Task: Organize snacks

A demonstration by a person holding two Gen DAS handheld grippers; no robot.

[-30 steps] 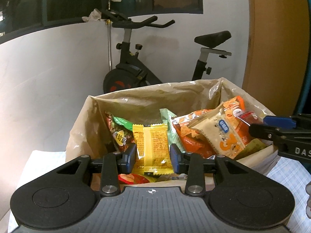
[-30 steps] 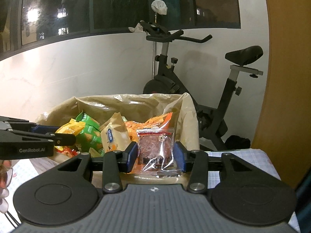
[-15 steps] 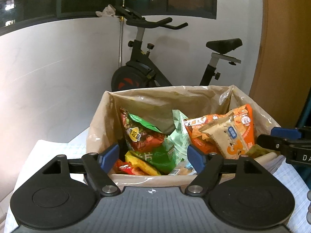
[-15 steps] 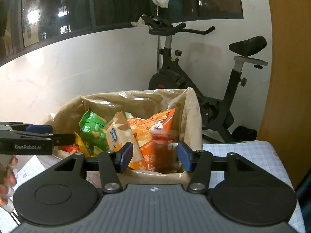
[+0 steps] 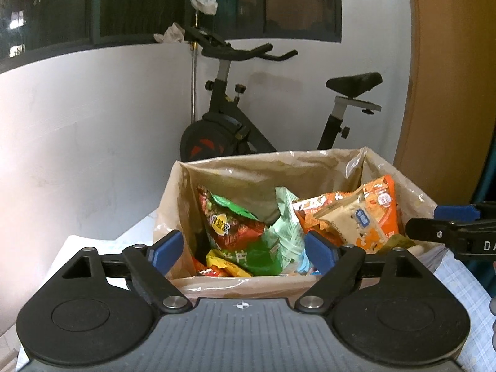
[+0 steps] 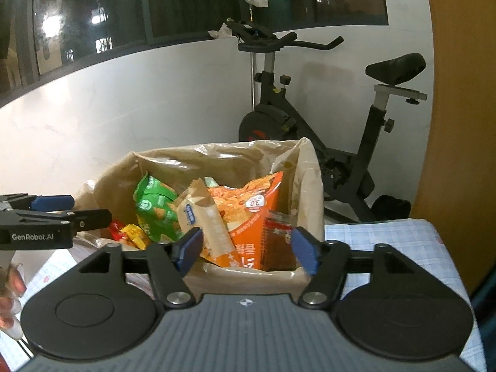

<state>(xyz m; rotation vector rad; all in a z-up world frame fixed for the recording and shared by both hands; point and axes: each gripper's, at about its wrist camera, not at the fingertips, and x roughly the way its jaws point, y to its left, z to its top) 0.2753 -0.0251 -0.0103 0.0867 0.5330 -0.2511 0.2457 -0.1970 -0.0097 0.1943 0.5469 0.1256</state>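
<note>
Left wrist view. The left gripper [image 5: 243, 252] is shown with its jaws spread wide and nothing between them; they have just been opening. It is held just in front of the near rim of the lined box [image 5: 235, 285], which is filled with snack packets. The yellow packet [image 5: 224, 266] is seen lying low at the near side, on its side, its long axis running roughly left to right and sloping down to the right. A green and red bag [image 5: 231, 226] stands on end behind it, and an orange bag [image 5: 372, 214] leans at the right. The right gripper [image 5: 434, 220] enters from the right edge.

Right wrist view. The right gripper [image 6: 246, 248] is shown with jaws moderately apart and empty; they too have just been opening. The clear packet of dark red snack [image 6: 277, 241] is seen standing upright against the box's right-hand wall, its long axis near vertical, just beside the right pad. A beige packet [image 6: 201, 220] leans diagonally at centre. The left gripper [image 6: 74, 214] lies at the left edge.

The step in hand is judged to be release: both grippers are best drawn back clear of the rim with jaws kept wide, so that no wrapper or liner is snagged.
</note>
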